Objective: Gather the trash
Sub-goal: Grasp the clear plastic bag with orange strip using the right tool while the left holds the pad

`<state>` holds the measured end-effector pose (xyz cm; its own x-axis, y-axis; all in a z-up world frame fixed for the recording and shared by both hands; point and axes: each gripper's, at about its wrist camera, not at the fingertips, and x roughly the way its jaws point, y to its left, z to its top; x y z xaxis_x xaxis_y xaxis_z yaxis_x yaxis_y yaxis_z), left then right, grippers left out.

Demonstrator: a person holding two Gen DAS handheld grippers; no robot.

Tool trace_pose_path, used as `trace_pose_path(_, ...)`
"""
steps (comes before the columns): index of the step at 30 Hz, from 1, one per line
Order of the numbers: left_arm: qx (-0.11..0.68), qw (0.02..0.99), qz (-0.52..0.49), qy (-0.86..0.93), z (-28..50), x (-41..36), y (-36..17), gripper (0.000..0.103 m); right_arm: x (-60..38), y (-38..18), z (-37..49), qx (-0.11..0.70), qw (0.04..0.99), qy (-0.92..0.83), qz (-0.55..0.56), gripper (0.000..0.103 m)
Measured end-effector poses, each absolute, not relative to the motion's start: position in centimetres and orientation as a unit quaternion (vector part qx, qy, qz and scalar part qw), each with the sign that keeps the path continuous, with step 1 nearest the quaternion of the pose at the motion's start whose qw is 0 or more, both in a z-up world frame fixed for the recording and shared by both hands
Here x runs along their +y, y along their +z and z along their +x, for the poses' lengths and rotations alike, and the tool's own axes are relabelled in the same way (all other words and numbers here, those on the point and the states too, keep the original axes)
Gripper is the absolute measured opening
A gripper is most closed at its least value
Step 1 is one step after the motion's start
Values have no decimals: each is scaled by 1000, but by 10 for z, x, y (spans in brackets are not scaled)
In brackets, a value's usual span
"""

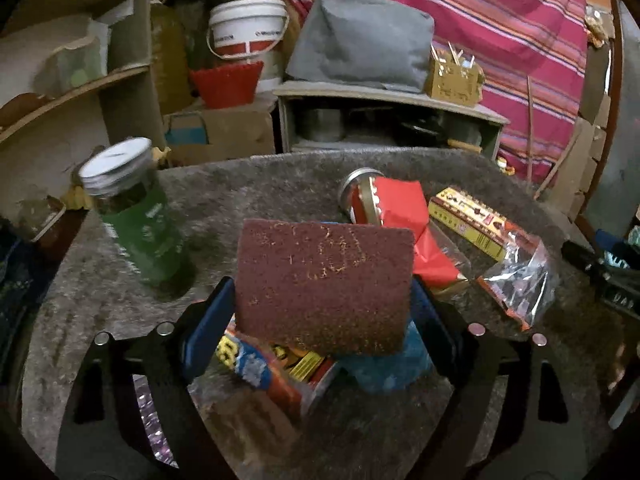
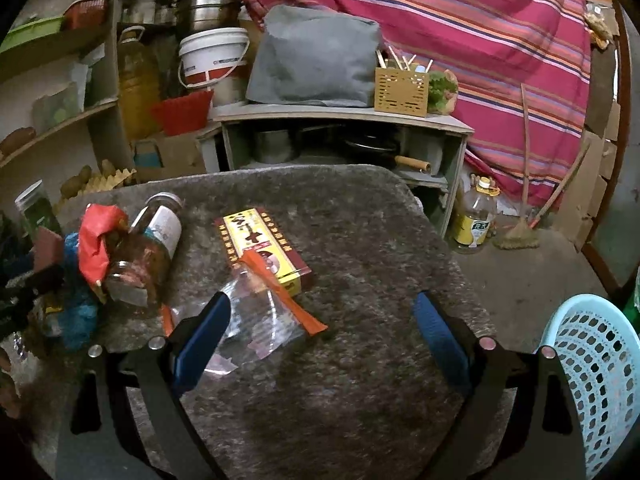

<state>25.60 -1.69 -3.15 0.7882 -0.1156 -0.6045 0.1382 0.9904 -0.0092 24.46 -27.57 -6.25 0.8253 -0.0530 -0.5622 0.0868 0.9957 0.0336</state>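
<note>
A brown scouring pad [image 1: 324, 280] stands tilted between the blue pads of my left gripper [image 1: 323, 286], which is shut on its two side edges. Under it lie a blue net cloth [image 1: 388, 368] and a printed snack wrapper [image 1: 276, 364]. Behind are a tipped glass jar [image 1: 360, 196] and crumpled red paper [image 1: 404, 208]. My right gripper [image 2: 322, 300] hangs open over the felt-covered table [image 2: 360, 360], nothing between its fingers. A clear plastic bag [image 2: 256, 320] with an orange strip lies by its left finger, partly on a yellow and red box [image 2: 264, 248].
A light blue plastic basket [image 2: 592, 380] stands at the table's right edge. A green jar with a white lid [image 1: 136, 216] stands upright at the left. Behind the table are shelves, a white bucket [image 2: 212, 56], a low cabinet [image 2: 340, 120] and a striped cloth.
</note>
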Motion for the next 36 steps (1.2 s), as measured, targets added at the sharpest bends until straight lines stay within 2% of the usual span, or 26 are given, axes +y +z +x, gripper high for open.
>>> trace_pose_path(11,297,954,-4,-30,221,12,-18,83,-250,-69,241,317,948,-9,9,91)
trace_pose_path(29,310,950,19,-18,197,36,-34,83,-229,-95,278,380,925,10,-24,91)
trace_pose_path(31,311,950,12,-20,197,38,-33,83,-229,-95,279,383,924,14,-25,90)
trace_pose_path(36,313,950,10,-21,198,39,-33,83,-224,-99,281,392,919,32,-32,70)
